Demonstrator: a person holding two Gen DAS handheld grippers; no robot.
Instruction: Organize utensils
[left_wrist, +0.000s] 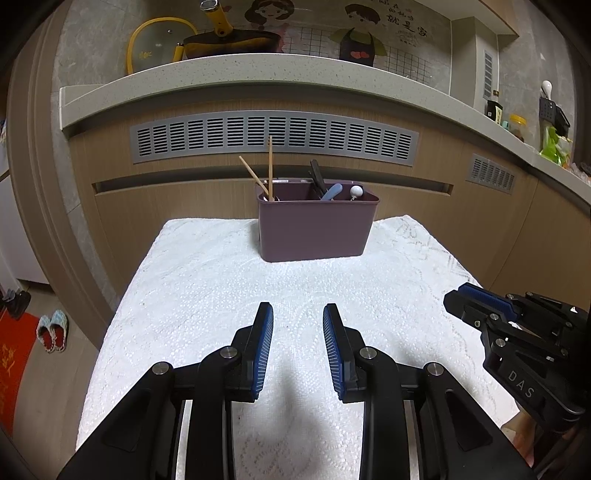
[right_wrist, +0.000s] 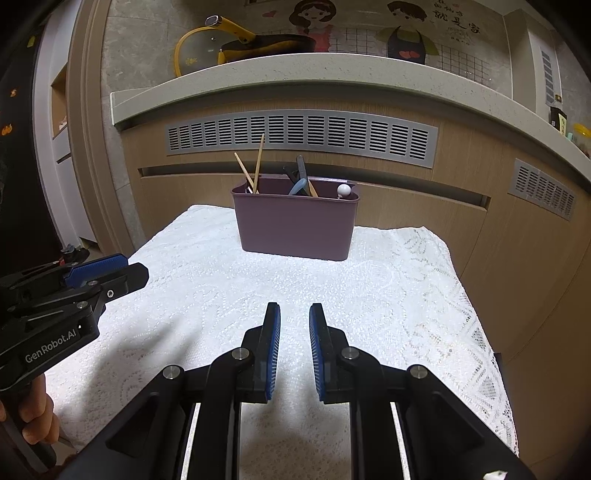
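Observation:
A purple utensil holder (left_wrist: 316, 227) stands at the far end of a table covered with a white lace cloth (left_wrist: 207, 295). Two wooden chopsticks (left_wrist: 270, 168) stick up from its left side. A dark handle (left_wrist: 317, 175), a light blue handle (left_wrist: 331, 192) and a white knobbed handle (left_wrist: 356, 191) stand in its right side. The holder also shows in the right wrist view (right_wrist: 295, 225). My left gripper (left_wrist: 298, 314) is open and empty above the near cloth. My right gripper (right_wrist: 294, 312) is open and empty, well short of the holder.
A wooden cabinet front with a grey vent (left_wrist: 273, 137) rises behind the table under a stone counter (left_wrist: 258, 74) holding a yellow-handled pan (left_wrist: 229, 40). Slippers (left_wrist: 51, 330) lie on the floor at left. Bottles and packets (left_wrist: 546, 125) stand at far right.

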